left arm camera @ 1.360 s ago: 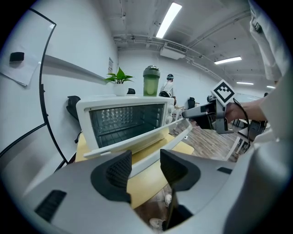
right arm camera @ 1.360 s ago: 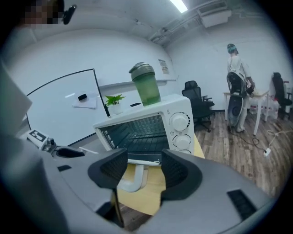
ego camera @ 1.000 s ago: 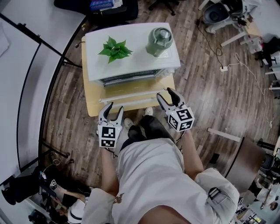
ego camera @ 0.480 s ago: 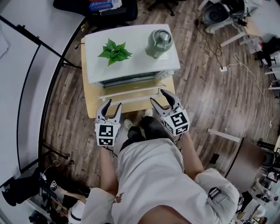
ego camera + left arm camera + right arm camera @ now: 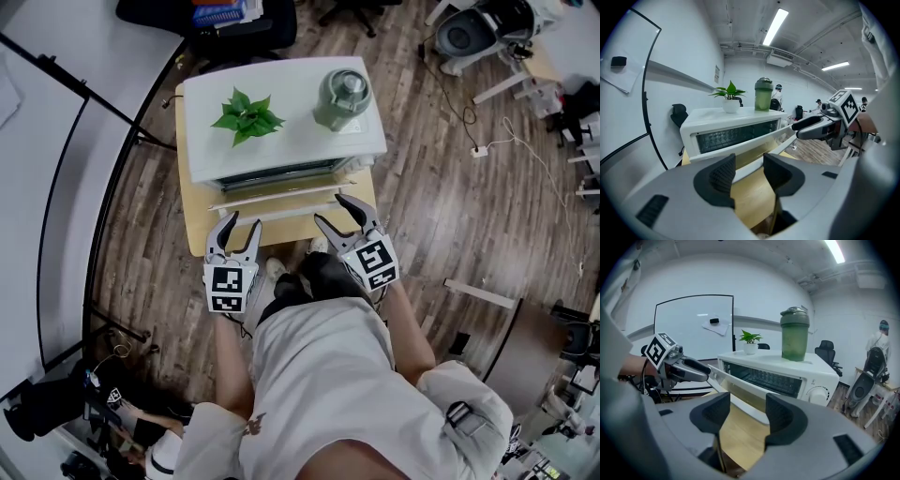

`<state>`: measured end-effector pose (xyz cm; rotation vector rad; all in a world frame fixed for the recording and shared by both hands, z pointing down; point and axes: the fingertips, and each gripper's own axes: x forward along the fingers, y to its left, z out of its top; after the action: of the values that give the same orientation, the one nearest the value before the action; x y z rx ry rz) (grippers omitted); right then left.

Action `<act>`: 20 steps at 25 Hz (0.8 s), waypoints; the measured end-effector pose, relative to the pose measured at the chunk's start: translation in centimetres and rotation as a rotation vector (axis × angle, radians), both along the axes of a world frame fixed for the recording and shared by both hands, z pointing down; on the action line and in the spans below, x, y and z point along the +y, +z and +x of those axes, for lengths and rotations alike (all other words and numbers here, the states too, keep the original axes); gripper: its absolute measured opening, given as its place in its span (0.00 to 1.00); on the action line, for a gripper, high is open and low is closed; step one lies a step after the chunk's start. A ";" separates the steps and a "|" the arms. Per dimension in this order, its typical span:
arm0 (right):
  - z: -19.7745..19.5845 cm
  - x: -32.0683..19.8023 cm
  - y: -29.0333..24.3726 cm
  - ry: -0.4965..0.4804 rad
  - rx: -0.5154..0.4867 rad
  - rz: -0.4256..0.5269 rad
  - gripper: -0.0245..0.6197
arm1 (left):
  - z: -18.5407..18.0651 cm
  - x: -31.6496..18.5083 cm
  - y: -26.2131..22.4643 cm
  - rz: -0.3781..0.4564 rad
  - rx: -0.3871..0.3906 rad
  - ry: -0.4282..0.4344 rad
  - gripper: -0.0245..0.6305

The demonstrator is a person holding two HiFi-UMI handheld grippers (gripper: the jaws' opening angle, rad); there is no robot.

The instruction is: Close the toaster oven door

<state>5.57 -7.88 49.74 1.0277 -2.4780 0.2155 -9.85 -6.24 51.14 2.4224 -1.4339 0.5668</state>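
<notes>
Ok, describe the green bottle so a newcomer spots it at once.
Find the white toaster oven on the small wooden table. Two things stand on its flat top; the bottle is at the dial end. It is a tall, lidded green cylinder, unlike the leafy potted plant beside it.

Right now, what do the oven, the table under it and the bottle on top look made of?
Oven: probably painted metal, smooth white with a soft sheen. Table: pale wood or wood-look laminate, with a flat yellowish top and no clear grain. Bottle: likely plastic, as light shows through its green body.
</notes>
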 end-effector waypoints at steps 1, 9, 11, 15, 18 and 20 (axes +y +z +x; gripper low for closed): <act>-0.1 -0.1 0.1 -0.003 0.001 -0.002 0.41 | 0.0 -0.1 0.0 0.001 0.002 -0.001 0.31; -0.4 -0.5 0.4 -0.010 0.007 -0.008 0.41 | -0.2 -1.0 -0.5 0.010 0.007 -0.010 0.32; -0.4 -0.7 0.4 -0.010 0.006 -0.006 0.41 | -0.2 -1.2 -0.6 0.012 0.014 -0.017 0.32; -0.4 -1.3 0.1 -0.007 0.005 0.000 0.40 | -0.3 -1.7 -0.9 0.018 0.019 -0.020 0.32; -0.5 -1.7 -0.1 -0.003 -0.001 0.004 0.40 | -0.4 -2.1 -1.1 0.021 0.023 -0.022 0.32; -0.5 -1.9 -0.2 -0.002 -0.003 0.008 0.40 | -0.4 -2.3 -1.2 0.023 0.022 -0.022 0.32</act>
<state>5.04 -9.81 49.57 1.0284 -2.4847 0.2061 -10.27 -8.57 49.96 2.4193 -1.4640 0.5201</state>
